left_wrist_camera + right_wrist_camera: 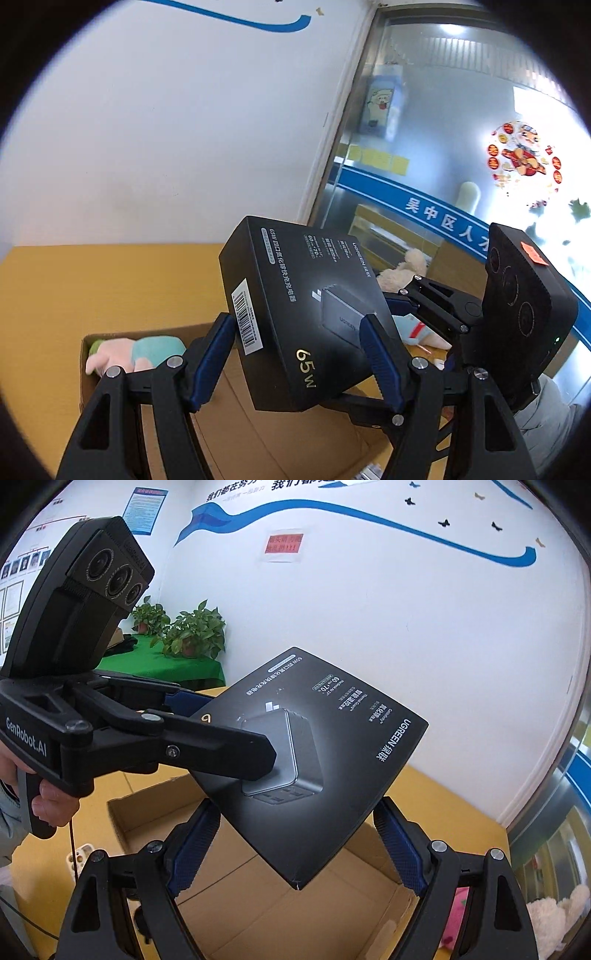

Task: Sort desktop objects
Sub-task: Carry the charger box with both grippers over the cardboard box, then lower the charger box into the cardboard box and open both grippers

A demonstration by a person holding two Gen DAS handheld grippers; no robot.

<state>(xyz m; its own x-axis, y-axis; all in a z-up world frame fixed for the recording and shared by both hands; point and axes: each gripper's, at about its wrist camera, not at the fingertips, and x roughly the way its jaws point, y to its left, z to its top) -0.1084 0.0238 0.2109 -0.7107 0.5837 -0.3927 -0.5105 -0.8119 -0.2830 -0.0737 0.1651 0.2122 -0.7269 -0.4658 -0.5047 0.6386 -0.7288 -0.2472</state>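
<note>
L wrist view: my left gripper (pixel 299 354) pinching UGREEN charger box (pixel 306 314), tilted, above cardboard box (pixel 258 424).
R gripper: my right gripper (pixel 295 849) spread wide, box corner btwn fingers, not touching.
Far left: plush toy (pixel 136 352) in carton.

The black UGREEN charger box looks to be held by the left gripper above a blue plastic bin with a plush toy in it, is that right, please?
Not quite: the container is a brown cardboard box, not a blue plastic bin. The left wrist view shows the left gripper clamping the black UGREEN charger box above it, with a plush toy inside. The right gripper is open.
</note>
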